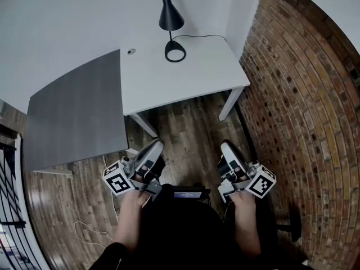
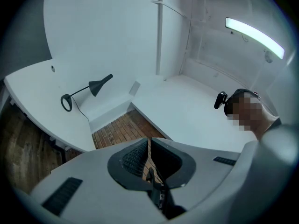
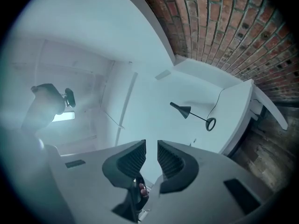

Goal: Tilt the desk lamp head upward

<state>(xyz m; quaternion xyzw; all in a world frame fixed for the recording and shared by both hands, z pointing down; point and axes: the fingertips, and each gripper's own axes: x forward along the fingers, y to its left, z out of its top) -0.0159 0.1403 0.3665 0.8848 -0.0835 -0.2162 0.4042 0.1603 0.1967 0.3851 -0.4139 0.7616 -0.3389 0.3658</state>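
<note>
Both grippers hang low, close to the body, over the plank floor [image 1: 185,131]. A hand [image 1: 133,206] is behind the left gripper [image 1: 156,144] and another hand [image 1: 245,206] is behind the right gripper [image 1: 226,147].

Left gripper [image 2: 148,141]: we see its fingers [image 2: 132,158] drawn all but together, with only a hairline slit between the ribbed pads. Nothing is in that slit.

Right gripper [image 3: 151,146]: its fingers [image 3: 174,161] stand apart with a clear gap. The gap is empty, and only the pale wall and desk show through it.

The desk lamp [image 1: 170,19] is well ahead of both sets of fingertips and neither gripper touches it. It stands at the far edge of the white desk [image 1: 191,77].
- Its ring base [image 1: 175,51] rests flat on the desktop, with a thin cord [image 1: 202,36] trailing off it.
- The mouth of its cone head faces down toward the base.
- Seen from the left fingers, the lamp [image 2: 88,88] lies far beyond the tips, up and to the left.
- Seen from the right fingers, it [image 3: 191,115] lies far beyond the tips, up and to the right.

A grey tabletop [image 1: 79,117] lies ahead of the left fingers, nearer than the white desk. A brick wall [image 1: 304,94] runs along outside the right fingers.
</note>
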